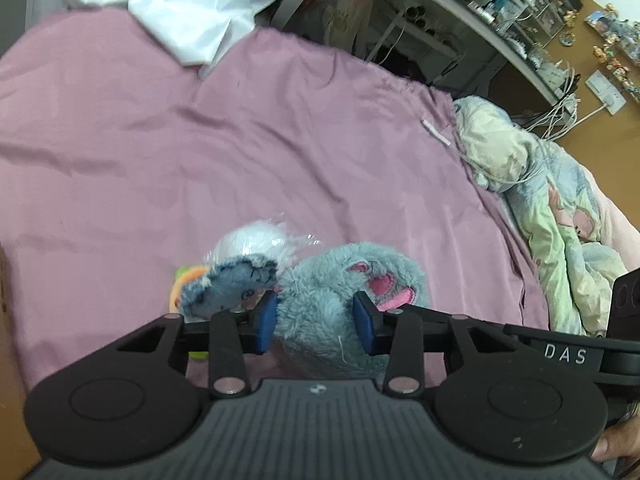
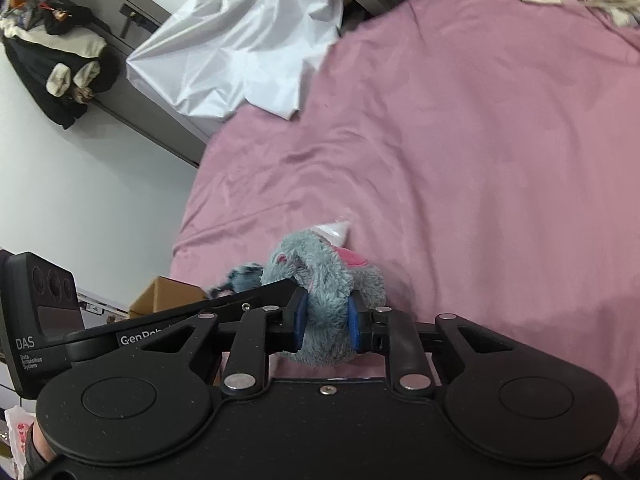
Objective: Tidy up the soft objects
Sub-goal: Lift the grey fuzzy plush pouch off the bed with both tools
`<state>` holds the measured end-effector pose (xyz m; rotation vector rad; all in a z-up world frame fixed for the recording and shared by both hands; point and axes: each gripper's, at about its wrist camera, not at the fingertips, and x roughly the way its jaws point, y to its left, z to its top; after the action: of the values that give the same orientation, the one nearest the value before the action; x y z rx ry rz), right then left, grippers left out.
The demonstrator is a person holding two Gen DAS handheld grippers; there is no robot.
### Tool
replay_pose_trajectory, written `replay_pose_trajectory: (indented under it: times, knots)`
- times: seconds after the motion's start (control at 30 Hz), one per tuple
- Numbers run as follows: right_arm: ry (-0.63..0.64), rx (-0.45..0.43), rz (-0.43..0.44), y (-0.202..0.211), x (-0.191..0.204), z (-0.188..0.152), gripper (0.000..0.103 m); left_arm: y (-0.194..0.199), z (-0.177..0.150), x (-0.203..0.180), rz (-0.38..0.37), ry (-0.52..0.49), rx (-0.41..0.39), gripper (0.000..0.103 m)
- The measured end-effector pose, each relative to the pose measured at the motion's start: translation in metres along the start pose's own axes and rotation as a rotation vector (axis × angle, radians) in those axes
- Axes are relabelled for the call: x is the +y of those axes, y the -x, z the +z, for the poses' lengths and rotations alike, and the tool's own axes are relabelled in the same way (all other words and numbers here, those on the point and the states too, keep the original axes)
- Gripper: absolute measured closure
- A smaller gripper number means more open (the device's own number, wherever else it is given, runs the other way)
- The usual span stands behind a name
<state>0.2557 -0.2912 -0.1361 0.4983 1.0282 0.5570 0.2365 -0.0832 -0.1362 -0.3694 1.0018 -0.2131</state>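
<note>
Left tongs (image 1: 315, 320): we see both pads pressed into one blue-grey plush toy (image 1: 340, 292).
Right tongs (image 2: 327, 325): clamped on the same plush toy (image 2: 326, 280), fur squeezed between the pads.
Plush location: near edge of the pink bed (image 1: 200, 140), held by both tongs.
Other soft items, near left of plush: we count one grey patchy toy (image 1: 228, 284), one white fluffy piece (image 1: 256, 240), one orange-green bit (image 1: 185, 276).
Far side: one white sheet (image 1: 180, 0); right: one patterned quilt (image 1: 560, 208).
</note>
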Motion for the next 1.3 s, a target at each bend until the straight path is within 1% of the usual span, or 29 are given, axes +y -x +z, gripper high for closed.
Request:
replay_pose_trajectory:
  times: [0.13,0.37,0.77,1.3]
  knots:
    - [0.022,-0.024,0.013,0.006,0.011,0.006,0.082,0.014,0.006,-0.005,-0.001,-0.015,-0.037,0.063]
    - [0.057,-0.046,0.045,0.010,0.032,0.007,0.082,0.040,0.009,-0.001,-0.003,-0.001,-0.092,0.063]
    - [0.137,-0.071,0.092,0.007,0.079,0.004,0.082,0.088,0.005,0.022,0.012,0.028,-0.178,0.063]
    - [0.216,-0.069,0.155,-0.003,0.136,-0.008,0.082,0.143,-0.005,0.059,0.043,0.082,-0.264,0.063]
